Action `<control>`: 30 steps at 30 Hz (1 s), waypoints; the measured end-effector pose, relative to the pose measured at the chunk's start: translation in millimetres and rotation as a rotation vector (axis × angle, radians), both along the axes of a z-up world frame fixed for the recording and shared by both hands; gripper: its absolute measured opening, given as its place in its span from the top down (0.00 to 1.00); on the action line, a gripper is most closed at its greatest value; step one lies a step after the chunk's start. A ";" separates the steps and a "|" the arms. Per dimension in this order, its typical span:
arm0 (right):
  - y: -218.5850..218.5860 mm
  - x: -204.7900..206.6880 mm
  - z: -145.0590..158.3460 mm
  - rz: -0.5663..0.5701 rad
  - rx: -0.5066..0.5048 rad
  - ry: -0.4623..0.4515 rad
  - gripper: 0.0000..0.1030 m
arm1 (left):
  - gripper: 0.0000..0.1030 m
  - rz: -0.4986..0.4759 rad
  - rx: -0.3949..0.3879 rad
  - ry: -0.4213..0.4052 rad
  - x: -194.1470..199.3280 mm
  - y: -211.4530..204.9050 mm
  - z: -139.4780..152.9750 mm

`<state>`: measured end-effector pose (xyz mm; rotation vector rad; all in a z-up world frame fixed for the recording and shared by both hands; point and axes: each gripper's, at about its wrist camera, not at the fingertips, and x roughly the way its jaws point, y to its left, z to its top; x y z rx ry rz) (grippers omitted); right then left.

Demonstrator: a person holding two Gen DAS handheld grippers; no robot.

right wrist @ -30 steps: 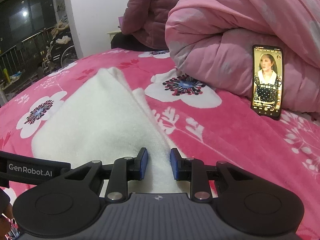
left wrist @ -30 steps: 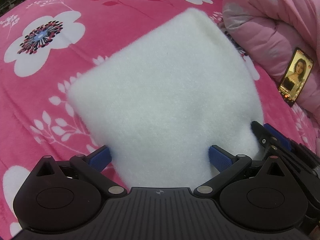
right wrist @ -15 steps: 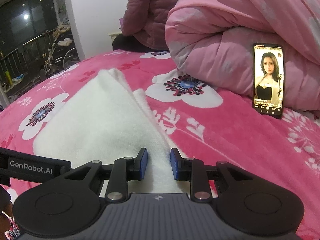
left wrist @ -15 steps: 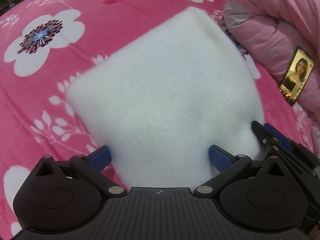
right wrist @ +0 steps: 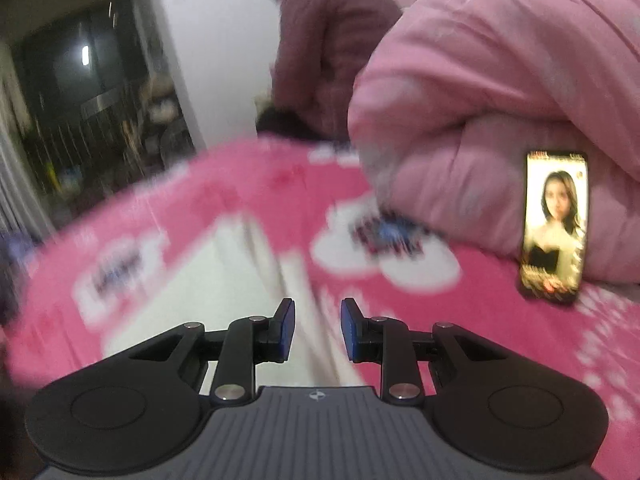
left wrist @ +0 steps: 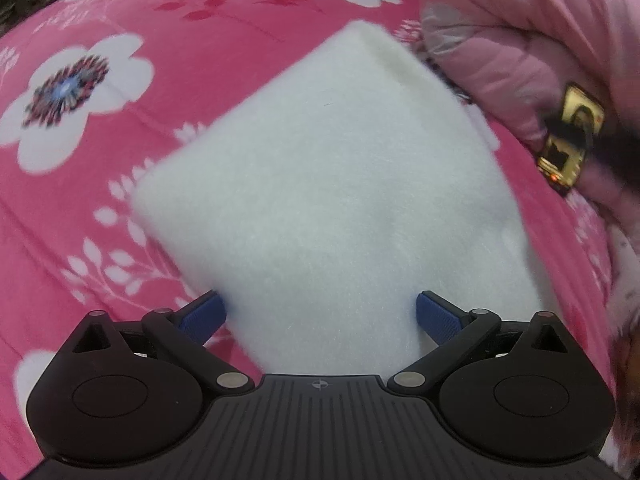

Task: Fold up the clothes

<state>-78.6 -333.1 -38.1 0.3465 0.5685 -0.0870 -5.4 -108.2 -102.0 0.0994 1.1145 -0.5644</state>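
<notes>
A: Starting at the left of the left wrist view, what lies there?

B: The pink flowered bed cover (left wrist: 120, 184), and at centre frame the white fleece garment (left wrist: 332, 208), folded into a rough square lying on the bed with one corner toward the upper centre. The left gripper (left wrist: 320, 316) has its fingers (left wrist: 202, 316) spread wide, one at each side of the garment's near edge, clamping nothing.

A: How do you expect it to handle?

B: Light, I'd judge, and very soft; thick pile, floppy, no stiffness. It should sag if lifted by one point. It won't slip much on the pads, but the layers may slide apart. Best to pinch a corner or the folded edge, through all layers.

A: And the right side?

B: In the right wrist view, badly blurred, the garment sits lower left of centre, a ridge running toward the right gripper (right wrist: 318, 330). Its fingers stand narrowly apart with a clear gap; the fabric seems below them, not pinched. Further right, a phone (right wrist: 554, 228) leans against a rolled pink quilt (right wrist: 480, 100). A person in a padded coat (right wrist: 324, 48) is at the upper centre.
</notes>
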 end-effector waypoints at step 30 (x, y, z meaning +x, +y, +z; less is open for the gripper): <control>-28.0 214.7 -58.3 0.702 0.327 0.255 0.26 | 0.00 -0.300 0.179 -0.272 54.0 -27.2 14.0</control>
